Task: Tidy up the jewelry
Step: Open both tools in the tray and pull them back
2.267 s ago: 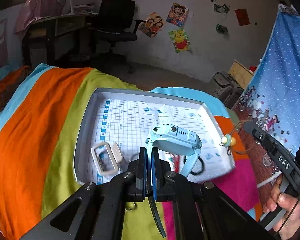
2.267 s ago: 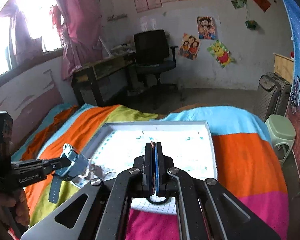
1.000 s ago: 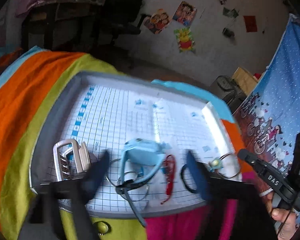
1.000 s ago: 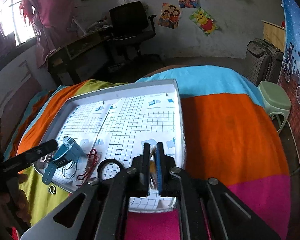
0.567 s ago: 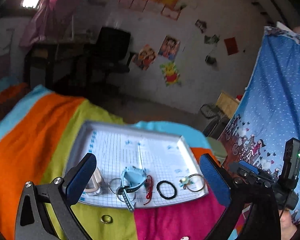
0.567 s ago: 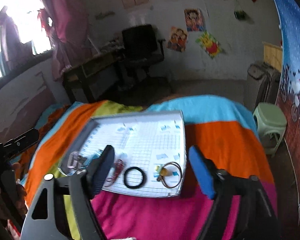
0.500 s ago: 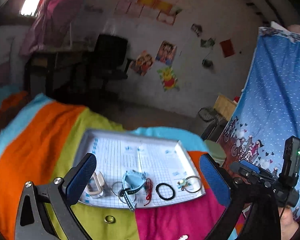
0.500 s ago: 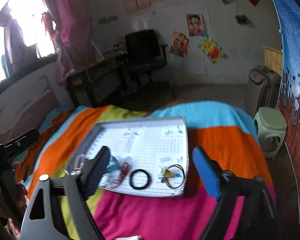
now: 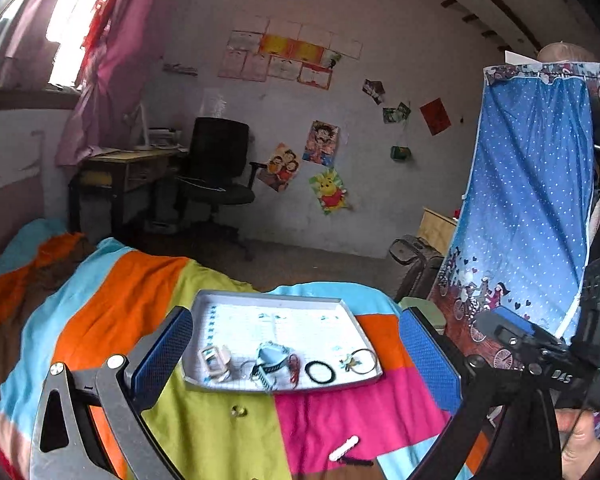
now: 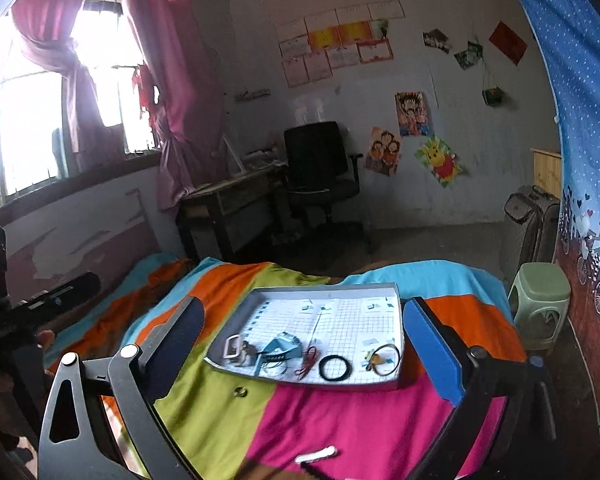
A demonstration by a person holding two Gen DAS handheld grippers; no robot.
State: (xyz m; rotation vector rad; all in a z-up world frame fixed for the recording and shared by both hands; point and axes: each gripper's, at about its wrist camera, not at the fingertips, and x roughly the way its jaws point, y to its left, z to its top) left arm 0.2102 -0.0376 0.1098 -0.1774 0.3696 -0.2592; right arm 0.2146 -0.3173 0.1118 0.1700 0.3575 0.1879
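Note:
A grey tray [image 9: 204,312] [image 10: 396,292] with a grid-paper lining lies on the striped bedspread. Along its near edge lie a white watch [image 9: 215,358] [image 10: 233,347], a light blue watch [image 9: 272,355] [image 10: 281,346], a red cord [image 9: 294,366] [image 10: 309,357], a black ring band [image 9: 320,372] [image 10: 334,368] and a thin hoop with a charm [image 9: 360,360] [image 10: 384,356]. A small gold ring [image 9: 238,411] [image 10: 240,391] and a white clip [image 9: 343,448] [image 10: 315,454] lie on the bedspread nearer me. My left gripper [image 9: 296,352] and right gripper [image 10: 300,356] are both open, empty and held back above the bed.
A desk [image 10: 236,196] and black office chair [image 10: 320,168] stand at the far wall. A green stool [image 10: 540,292] and a suitcase [image 10: 536,216] stand to the right. A blue curtain [image 9: 532,200] hangs at the right.
The left gripper let go of the blue watch in the tray and the right gripper let go of the hoop. Both opened and drew back and up from the tray.

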